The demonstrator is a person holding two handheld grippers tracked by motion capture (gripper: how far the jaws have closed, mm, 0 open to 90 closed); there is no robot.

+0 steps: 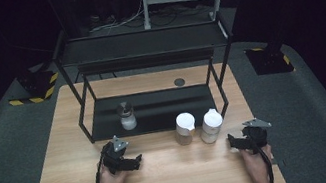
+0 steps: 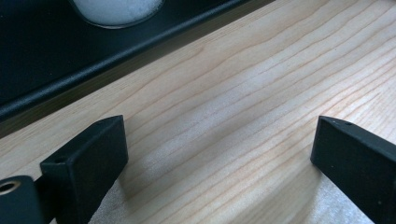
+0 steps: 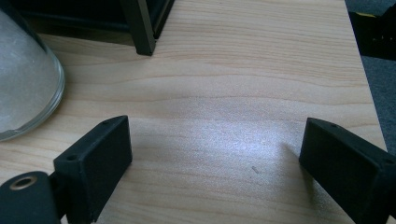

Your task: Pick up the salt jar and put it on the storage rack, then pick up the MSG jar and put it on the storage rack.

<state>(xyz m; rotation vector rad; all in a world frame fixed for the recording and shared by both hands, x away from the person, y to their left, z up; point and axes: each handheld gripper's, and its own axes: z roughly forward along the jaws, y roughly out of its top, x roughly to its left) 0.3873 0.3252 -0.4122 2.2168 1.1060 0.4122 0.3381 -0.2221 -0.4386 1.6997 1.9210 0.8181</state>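
Observation:
A small jar of white grains with a grey lid stands on the bottom shelf of a black rack. Two white-lidded jars stand on the wooden table just in front of the rack: one with tan contents and one with pale contents. My left gripper rests on the table below the shelf jar, open, with bare wood between its jaws; the jar's base is ahead of it. My right gripper rests right of the pale jar, open and holding nothing; a glass jar sits to its left.
The rack's front right leg stands on the table ahead of the right gripper, and its shelf lip runs across ahead of the left one. The table's right edge is close. A hazard-striped block sits on the floor at far left.

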